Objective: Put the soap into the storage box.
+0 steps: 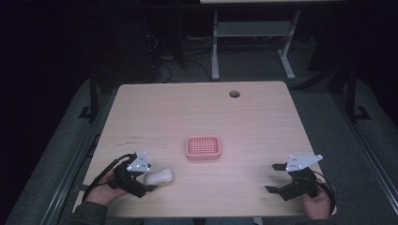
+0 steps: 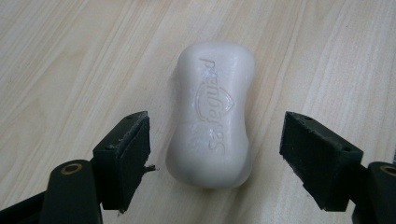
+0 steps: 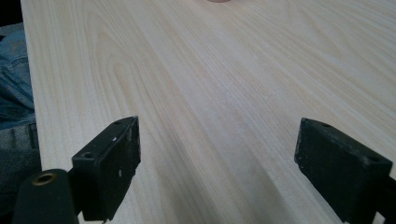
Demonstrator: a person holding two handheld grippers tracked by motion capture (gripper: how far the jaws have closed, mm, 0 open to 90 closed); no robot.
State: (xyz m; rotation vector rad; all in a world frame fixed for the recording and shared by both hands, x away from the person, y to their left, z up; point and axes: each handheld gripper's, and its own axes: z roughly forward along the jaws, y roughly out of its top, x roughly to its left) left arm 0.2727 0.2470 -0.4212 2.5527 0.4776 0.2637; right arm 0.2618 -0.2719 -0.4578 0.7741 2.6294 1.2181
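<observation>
Currently the left tool sits at the lower left of the high view, released, with its jaws spread on either side of the soap bar. In the left gripper view the soap bar lies flat on the bench, its embossed face up, its near end between the two pads. A gap remains on each side; neither pad touches the soap.

The right tool rests at the lower right of the high view, likewise released. In the right gripper view its jaws stand wide apart over bare bench, with nothing between them.

Farther up, near the centre of the high view, a pink soap dish with a gridded floor stands on the bench, apart from the soap bar and above and to the right of it in the frame. The dish holds nothing.

Progress assessment: the approach of the left tool appears complete, and the grasp is not yet made. Remaining steps are judged to be closing on the soap bar, lifting it, carrying it to the soap dish and setting it down there. The right tool has no evident part in the work at this stage.
</observation>
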